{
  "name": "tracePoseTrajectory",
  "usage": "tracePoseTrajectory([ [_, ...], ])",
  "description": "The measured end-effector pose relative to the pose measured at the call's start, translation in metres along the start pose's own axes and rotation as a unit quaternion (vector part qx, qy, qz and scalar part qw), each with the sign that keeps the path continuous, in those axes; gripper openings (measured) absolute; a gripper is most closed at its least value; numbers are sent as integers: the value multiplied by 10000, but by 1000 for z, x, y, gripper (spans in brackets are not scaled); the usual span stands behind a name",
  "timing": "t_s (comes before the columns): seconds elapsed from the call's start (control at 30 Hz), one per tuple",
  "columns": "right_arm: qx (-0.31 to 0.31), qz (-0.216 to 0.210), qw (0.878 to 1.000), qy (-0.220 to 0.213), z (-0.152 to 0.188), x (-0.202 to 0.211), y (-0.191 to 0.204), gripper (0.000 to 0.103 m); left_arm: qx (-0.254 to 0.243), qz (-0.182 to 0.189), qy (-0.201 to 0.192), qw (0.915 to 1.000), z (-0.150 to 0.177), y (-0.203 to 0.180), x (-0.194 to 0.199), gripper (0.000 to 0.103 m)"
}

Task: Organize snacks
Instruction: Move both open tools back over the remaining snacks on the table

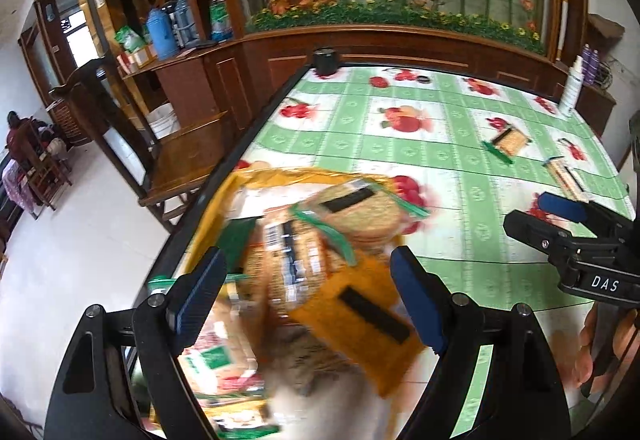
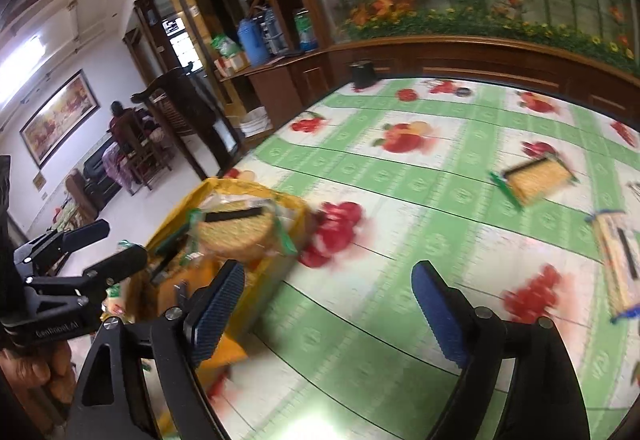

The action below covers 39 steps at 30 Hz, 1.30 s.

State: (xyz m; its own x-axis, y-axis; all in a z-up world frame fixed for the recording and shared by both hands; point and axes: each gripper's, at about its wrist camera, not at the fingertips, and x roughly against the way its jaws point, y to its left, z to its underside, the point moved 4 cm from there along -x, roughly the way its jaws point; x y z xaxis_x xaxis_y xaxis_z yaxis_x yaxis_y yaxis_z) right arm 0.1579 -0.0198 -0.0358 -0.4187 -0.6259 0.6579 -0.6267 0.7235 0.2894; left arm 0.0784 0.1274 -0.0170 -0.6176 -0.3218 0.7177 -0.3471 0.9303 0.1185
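The left gripper (image 1: 308,300) hangs wide apart, holding nothing, over the yellow fabric bag (image 1: 360,320) heaped with clear-wrapped round cracker packs (image 1: 360,212) at the tabletop's (image 1: 460,264) near left edge. The right gripper (image 2: 328,304), also spread and bare, hovers just beside the bag. Farther off, two loose cracker packets (image 2: 536,178) lie on the green fruit-print cloth.

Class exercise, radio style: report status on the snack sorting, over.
Left gripper open over yellow bag of cracker packs. Right gripper open, empty. Two packs loose on the tablecloth. Path unobstructed.
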Motion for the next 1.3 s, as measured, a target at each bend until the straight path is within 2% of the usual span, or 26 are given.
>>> tracePoseTrajectory([
  [0.1,-190,174,9996,-66,7,16,-24,95,-131,160,-3,9998,-2,-23,0,84],
  [0.2,-297,434,9985,-146,16,33,-46,99,-263,361,53,9990,-3,-46,-3,89],
  [0.43,-761,1025,9914,-298,32,75,-119,101,-582,711,177,9956,-6,-97,-13,89],
  [0.67,-1206,1413,9820,-332,43,90,-176,101,-936,933,292,9908,-17,-141,-28,89],
  [0.9,-1179,1619,9796,-183,46,78,-197,101,-1313,1010,277,9858,-35,-178,-54,89],
  [1.1,-1052,1761,9786,-165,32,65,-208,101,-1692,1119,289,9788,-61,-211,-88,89],
  [1.3,-1064,1728,9791,-115,23,52,-219,101,-1973,1136,370,9730,-75,-233,-117,89],
])
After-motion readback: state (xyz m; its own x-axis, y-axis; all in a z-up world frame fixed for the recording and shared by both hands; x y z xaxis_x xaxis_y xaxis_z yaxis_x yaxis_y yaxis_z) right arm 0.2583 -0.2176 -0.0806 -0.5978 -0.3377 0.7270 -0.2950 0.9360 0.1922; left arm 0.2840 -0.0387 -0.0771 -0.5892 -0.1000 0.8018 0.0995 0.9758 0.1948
